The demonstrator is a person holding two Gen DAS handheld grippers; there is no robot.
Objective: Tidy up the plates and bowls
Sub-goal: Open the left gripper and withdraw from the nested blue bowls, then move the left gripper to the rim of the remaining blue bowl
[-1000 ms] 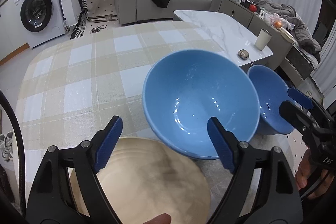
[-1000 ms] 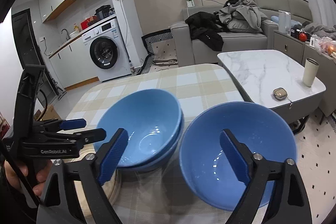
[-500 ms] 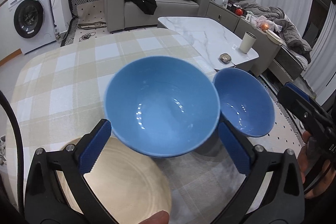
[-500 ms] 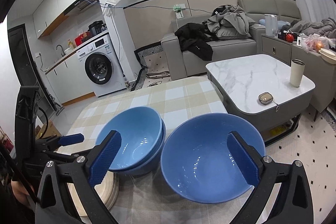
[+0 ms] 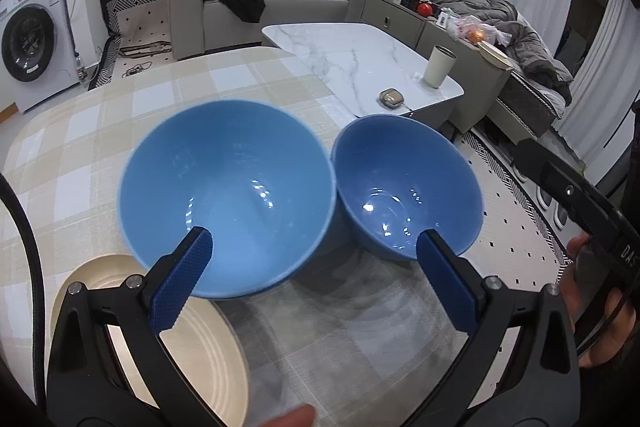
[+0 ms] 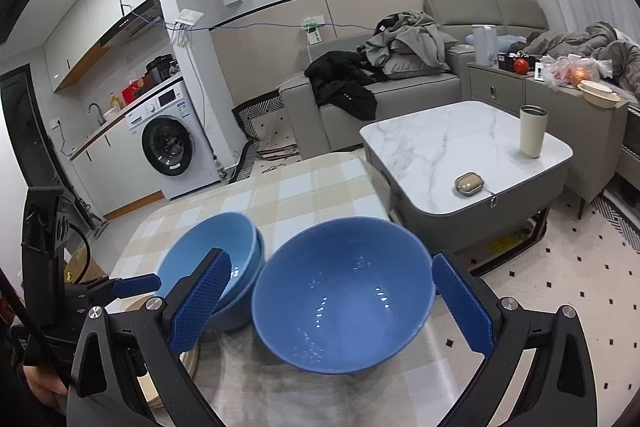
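Stacked bowls: the light blue bowl pair (image 5: 228, 203), one nested in the other as the right wrist view shows (image 6: 216, 263), sits on the checked tablecloth (image 5: 120, 115) at about 9 o'clock of the single bowl, rims almost touching.
Single bowl: the darker blue bowl (image 5: 408, 187) stands upright on the cloth, alone, near the table edge (image 6: 344, 295).
Plate: the cream plate (image 5: 192, 351) lies flat at 7 o'clock of the stacked bowls, its far rim tucked under their overhang.
What changed, left: the left gripper (image 5: 316, 287) had a rim of the stacked bowls between its pads a second ago; its jaws have just been opening and now stand wide apart, nothing between them, and the bowls appear farther off in its view.
What changed, right: the right gripper (image 6: 332, 307) likewise framed the single bowl closely a second ago; its jaws have just been opening to full spread, no pad presses on the bowl, and the view has pulled back.
Meaning for the task: both bowls look released and set down, so this placement seems finished. Judging by the layout, the single bowl is still outside the stack, and the plate remains beside it.
Surroundings: a marble coffee table (image 6: 464, 139) with a cup (image 6: 532, 131) lies at 1 o'clock beyond the tablecloth, well apart.
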